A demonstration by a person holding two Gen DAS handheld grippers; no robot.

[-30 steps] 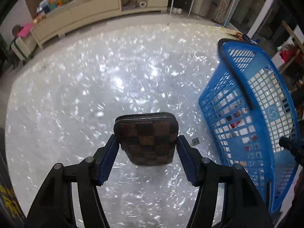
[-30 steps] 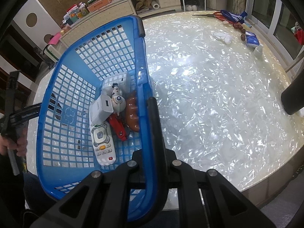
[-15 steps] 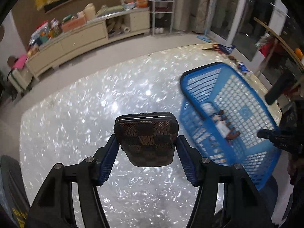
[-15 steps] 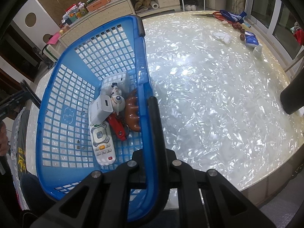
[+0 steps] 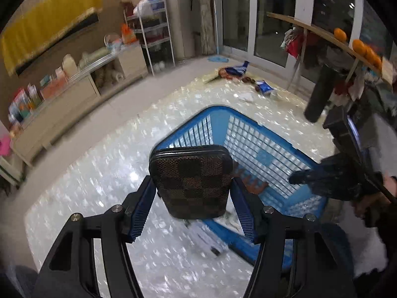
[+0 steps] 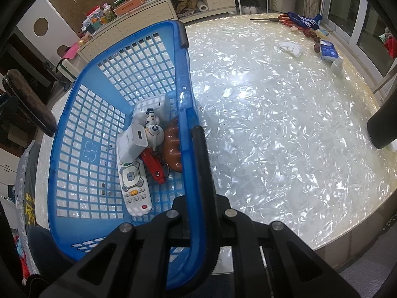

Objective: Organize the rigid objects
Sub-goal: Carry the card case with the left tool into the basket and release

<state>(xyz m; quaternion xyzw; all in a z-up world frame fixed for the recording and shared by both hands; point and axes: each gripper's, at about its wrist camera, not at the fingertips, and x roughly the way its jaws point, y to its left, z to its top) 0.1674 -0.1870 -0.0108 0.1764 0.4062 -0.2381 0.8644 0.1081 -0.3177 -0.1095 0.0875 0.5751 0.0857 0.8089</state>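
A brown checkered case [image 5: 192,180] sits between the blue pads of my left gripper [image 5: 193,198], which is shut on it and holds it in the air over the near corner of the blue plastic basket [image 5: 260,146]. My right gripper [image 6: 201,206] is shut on the basket's rim [image 6: 183,79] at its black handle bar. Inside the basket lie a white remote [image 6: 134,188], a white charger [image 6: 132,141], a small figurine [image 6: 152,126], a red tool [image 6: 153,164] and a brown ring [image 6: 173,146]. The basket stands on the pearly round table [image 6: 273,124].
At the table's far edge lie red-handled scissors [image 6: 285,21], a white cloth [image 6: 290,47] and a blue tissue pack [image 6: 328,53]. A black cylinder [image 6: 382,124] juts in at the right. A low sideboard [image 6: 148,12] stands behind the table.
My left gripper has risen and swung right with the case, from over bare table beside the basket to above the basket's corner. The right gripper and the basket have stayed put.
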